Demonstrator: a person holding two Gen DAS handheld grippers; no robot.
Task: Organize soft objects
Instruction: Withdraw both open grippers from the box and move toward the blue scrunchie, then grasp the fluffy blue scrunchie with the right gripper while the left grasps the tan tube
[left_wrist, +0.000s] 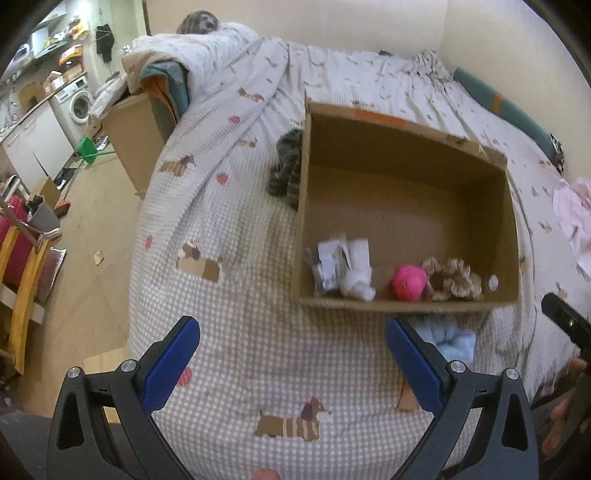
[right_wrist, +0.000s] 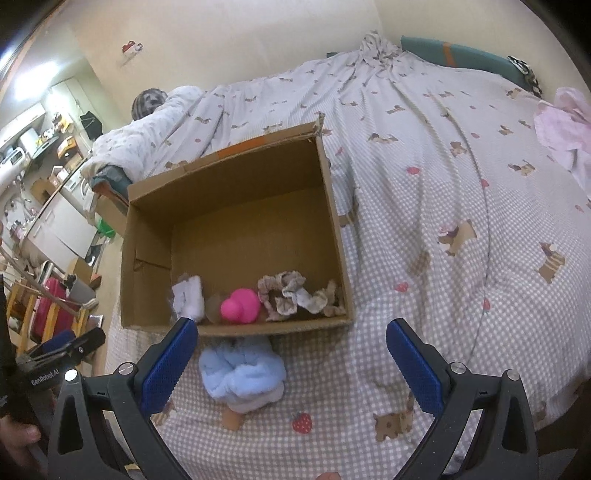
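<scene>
An open cardboard box (left_wrist: 406, 155) (right_wrist: 236, 166) stands on the bed. Along its near wall lie a white soft item (left_wrist: 356, 273) (right_wrist: 190, 297), a pink ball-like toy (left_wrist: 408, 282) (right_wrist: 240, 306) and a beige scrunchie (left_wrist: 452, 280) (right_wrist: 291, 295). A light blue fluffy item (right_wrist: 242, 373) (left_wrist: 456, 341) lies on the bedspread just outside the box's near wall. A grey striped item (left_wrist: 288, 166) lies against the box's left wall. My left gripper (left_wrist: 291, 365) is open and empty above the bedspread. My right gripper (right_wrist: 291, 365) is open and empty, just right of the blue item.
The bed has a checked dog-print bedspread (right_wrist: 443, 221). A pink cloth (right_wrist: 565, 125) lies at its far right. A teal cushion (right_wrist: 461, 55) lies along the wall. Left of the bed are the floor (left_wrist: 92, 236), another cardboard box (left_wrist: 136, 140) and a washing machine (left_wrist: 79, 105).
</scene>
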